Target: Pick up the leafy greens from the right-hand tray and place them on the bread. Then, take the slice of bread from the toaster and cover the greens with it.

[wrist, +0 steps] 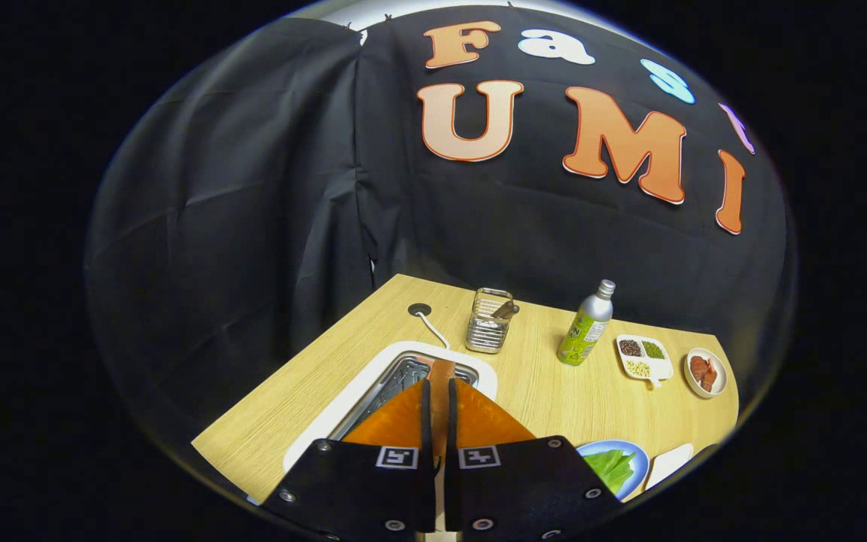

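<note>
Bread slice (441, 374) standing pinched between nearly closed gripper (439, 391) fingers over toaster (373, 391); leafy greens (614, 467) lying on blue plate (633, 452) nearby, resting on wooden counter (546, 391) against black cloth wall (253, 188).

walls: black cloth (253, 188), creased, draped, seam at 11 o'clock | strip of pale light (373, 11) above the cloth at 12 o'clock | table (554, 391): light wood grain, rounded corner at 3 o'clock | cable hole (419, 309) in table near the back edge, white cord (433, 330) coming out
</note>
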